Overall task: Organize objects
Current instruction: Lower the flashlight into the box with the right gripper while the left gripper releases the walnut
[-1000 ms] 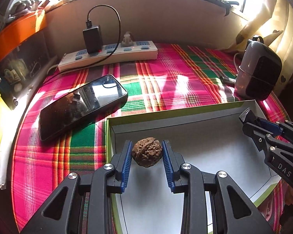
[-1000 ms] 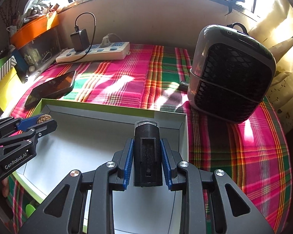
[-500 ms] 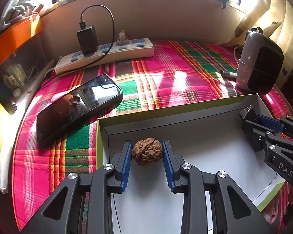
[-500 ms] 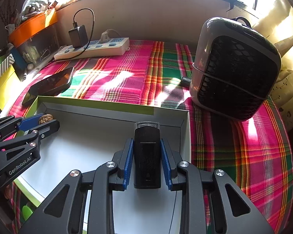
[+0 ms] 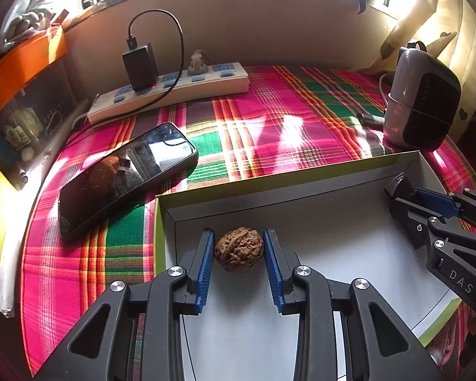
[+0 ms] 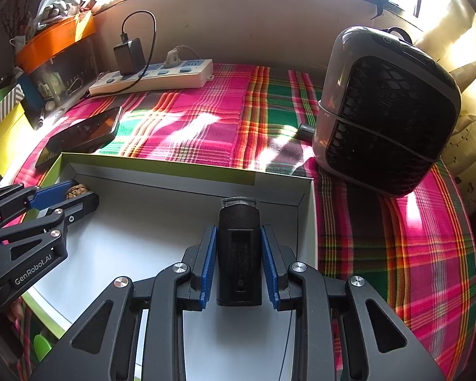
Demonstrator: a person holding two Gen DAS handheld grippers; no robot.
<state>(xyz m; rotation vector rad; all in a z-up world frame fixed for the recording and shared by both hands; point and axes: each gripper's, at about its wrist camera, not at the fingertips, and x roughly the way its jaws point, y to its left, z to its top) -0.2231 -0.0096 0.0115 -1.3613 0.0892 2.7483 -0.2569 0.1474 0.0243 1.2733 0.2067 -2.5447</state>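
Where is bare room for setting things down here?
Free: the box floor between the left tongs holding the walnut and the right tongs holding the black device; also cloth between power strip, phone and heater. Crowded: left edge.

walnut [image 5: 239,249] between my left fingers [image 5: 205,263], over box [image 5: 317,187] | black device [image 6: 238,250] between my right fingers [image 6: 207,265], over box | phone [image 5: 123,174] left ahead | power strip [image 5: 171,92] beyond phone | heater [image 6: 387,111] right ahead
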